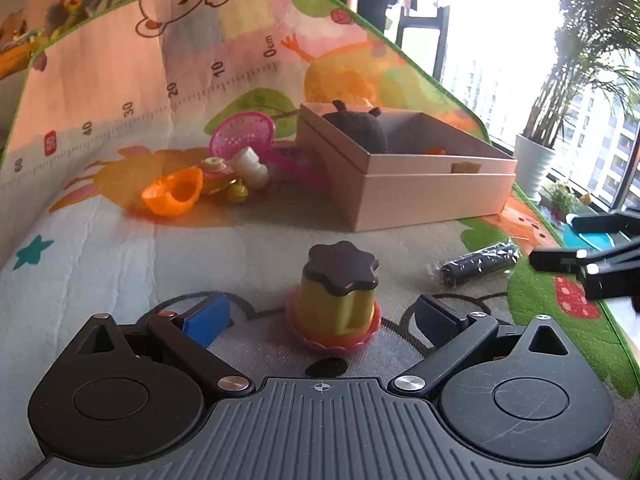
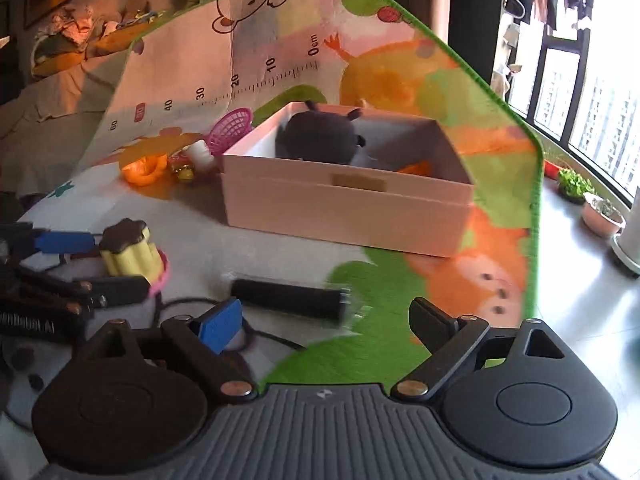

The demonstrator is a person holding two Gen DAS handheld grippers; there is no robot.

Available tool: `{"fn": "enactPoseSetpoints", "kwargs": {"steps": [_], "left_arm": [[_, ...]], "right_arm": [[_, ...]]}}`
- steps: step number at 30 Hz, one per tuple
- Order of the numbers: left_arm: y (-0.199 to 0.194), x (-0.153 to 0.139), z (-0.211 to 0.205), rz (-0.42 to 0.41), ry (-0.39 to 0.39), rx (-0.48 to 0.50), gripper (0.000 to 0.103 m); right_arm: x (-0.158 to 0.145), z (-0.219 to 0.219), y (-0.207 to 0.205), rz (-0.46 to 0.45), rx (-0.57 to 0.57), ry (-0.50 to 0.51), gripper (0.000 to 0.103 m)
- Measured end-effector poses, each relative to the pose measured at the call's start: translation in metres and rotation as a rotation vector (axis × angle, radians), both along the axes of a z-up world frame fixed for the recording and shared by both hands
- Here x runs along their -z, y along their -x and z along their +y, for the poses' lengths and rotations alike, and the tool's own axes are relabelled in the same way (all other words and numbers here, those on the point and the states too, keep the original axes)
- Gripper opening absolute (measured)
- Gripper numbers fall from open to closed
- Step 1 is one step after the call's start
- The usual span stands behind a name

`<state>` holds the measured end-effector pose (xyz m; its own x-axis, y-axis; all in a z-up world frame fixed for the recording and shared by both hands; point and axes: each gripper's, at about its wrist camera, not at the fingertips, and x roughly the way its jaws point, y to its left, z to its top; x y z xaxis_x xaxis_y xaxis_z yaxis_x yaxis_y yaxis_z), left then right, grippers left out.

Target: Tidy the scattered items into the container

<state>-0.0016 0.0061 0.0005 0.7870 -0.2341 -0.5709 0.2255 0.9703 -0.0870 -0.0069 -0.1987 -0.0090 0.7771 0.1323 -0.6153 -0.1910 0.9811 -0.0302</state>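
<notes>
Both claws gape, holding nothing. The left claw [image 1: 322, 318] straddles a yellow flower-shaped toy cup [image 1: 338, 294]; the right claw [image 2: 326, 320] faces a black wrapped roll [image 2: 290, 298]. Beyond stands the pink box [image 2: 344, 208], a dark plush [image 2: 318, 136] inside, toys beside it.

A cartoon play mat [image 1: 120, 264] with a green border and a printed ruler strip covers the floor [image 2: 580, 280] — its far part rises up behind. Directly on it stands an open pink box [image 1: 420, 196]. Beside the box's left wall lies a cluster: a pink toy sieve [image 1: 242, 136], a white plastic piece [image 1: 251, 166] and an orange cup [image 1: 174, 194] on its side. Nearer stands a yellow flower-shaped toy [image 1: 338, 292] with a dark lid — and to its right lies a black wrapped roll [image 1: 476, 266].
</notes>
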Motion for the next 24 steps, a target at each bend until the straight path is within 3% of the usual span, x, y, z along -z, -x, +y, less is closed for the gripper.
{"fn": "enactPoseSetpoints", "kwargs": {"steps": [7, 10, 19, 24], "left_arm": [[0.000, 0.000, 0.001, 0.003, 0.002, -0.014, 0.102], [-0.001, 0.000, 0.003, 0.009, 0.014, -0.015, 0.102], [0.000, -0.001, 0.005, 0.006, 0.020, -0.016, 0.102], [0.003, -0.005, -0.007, -0.034, -0.039, 0.024, 0.101]], "right_arm": [[0.013, 0.020, -0.017, 0.013, 0.021, -0.015, 0.091], [0.014, 0.019, -0.017, 0.015, 0.021, -0.010, 0.081], [0.010, -0.018, 0.035, -0.013, 0.052, -0.046, 0.081], [0.010, -0.033, 0.041, -0.021, 0.106, -0.106, 0.081]]}}
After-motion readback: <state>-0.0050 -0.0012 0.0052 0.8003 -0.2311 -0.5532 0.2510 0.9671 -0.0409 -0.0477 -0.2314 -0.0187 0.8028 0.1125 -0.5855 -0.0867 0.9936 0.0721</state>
